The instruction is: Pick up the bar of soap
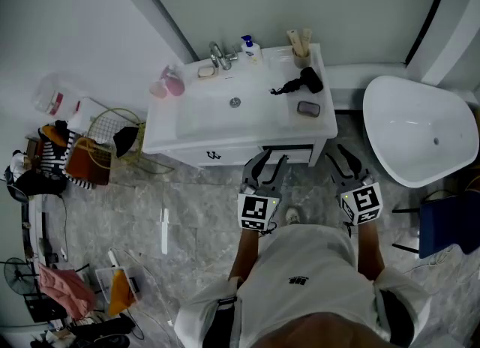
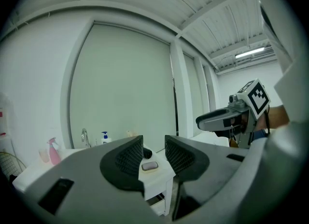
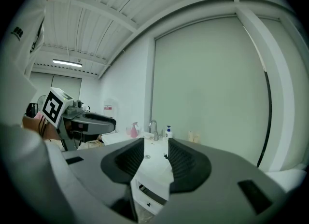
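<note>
A white vanity (image 1: 225,140) stands ahead of me. A mauve-grey bar of soap (image 1: 308,108) lies in a dish at its right front corner. In the left gripper view that soap (image 2: 150,166) shows in the gap between the jaws, still far off. A beige bar (image 1: 206,72) rests on a white dish beside the faucet (image 1: 220,55). My left gripper (image 1: 268,165) (image 2: 154,153) is open and empty, held in front of the vanity's front edge. My right gripper (image 1: 343,163) (image 3: 156,158) is open and empty too, off the vanity's right front corner.
A black hair dryer (image 1: 303,81), a blue-topped pump bottle (image 1: 251,48), a cup of brushes (image 1: 300,51) and a pink spray bottle (image 1: 169,84) stand around the basin. A white bathtub (image 1: 420,129) is at the right. A wire basket (image 1: 112,133) and clothes lie at the left.
</note>
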{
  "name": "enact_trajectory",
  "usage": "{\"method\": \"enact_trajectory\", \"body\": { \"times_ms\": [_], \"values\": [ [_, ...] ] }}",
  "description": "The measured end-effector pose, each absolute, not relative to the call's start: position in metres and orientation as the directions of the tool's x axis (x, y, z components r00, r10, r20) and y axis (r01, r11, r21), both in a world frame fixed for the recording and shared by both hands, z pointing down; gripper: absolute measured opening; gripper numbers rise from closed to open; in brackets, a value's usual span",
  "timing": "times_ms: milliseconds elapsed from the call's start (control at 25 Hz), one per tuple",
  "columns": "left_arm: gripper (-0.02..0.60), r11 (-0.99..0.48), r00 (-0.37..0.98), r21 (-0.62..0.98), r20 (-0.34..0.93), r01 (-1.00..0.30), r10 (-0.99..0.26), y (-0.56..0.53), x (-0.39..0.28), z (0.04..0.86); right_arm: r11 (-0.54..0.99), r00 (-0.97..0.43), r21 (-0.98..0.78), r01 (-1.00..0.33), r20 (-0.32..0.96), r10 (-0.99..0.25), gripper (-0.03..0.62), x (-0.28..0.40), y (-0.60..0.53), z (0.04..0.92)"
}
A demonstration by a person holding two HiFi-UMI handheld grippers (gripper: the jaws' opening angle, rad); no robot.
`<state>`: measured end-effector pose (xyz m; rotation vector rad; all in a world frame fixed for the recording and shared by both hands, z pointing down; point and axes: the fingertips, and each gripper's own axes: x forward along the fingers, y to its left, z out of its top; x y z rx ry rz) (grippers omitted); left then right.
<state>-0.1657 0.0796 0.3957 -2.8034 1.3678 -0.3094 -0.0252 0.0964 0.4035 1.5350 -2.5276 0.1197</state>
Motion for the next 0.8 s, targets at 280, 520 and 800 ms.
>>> {"method": "enact_trajectory", "body": {
  "times_ms": [280, 520, 800],
  "values": [
    [0.155, -0.649, 0.630, -0.087, 0.174, -0.756, -0.757, 0.049, -0.183, 0.402, 0.447, -0.433, 0.031, -0.894, 0.193, -0.880, 0.169, -0.047, 0.068, 0.408],
    [0.153, -0.678, 0.661, -0.088, 0.162, -0.730, -0.733, 0.023, -0.189, 0.404, 0.417, -0.402, 0.044, -0.908, 0.192, -0.895, 0.169, -0.056, 0.052, 0.409],
    [0.152, -0.716, 0.700, -0.064, 0.168, -0.695, -0.694, 0.007, -0.182, 0.408, 0.368, -0.353, 0.034, -0.929, 0.215, -0.911, 0.169, -0.049, 0.038, 0.415]
  ]
}}
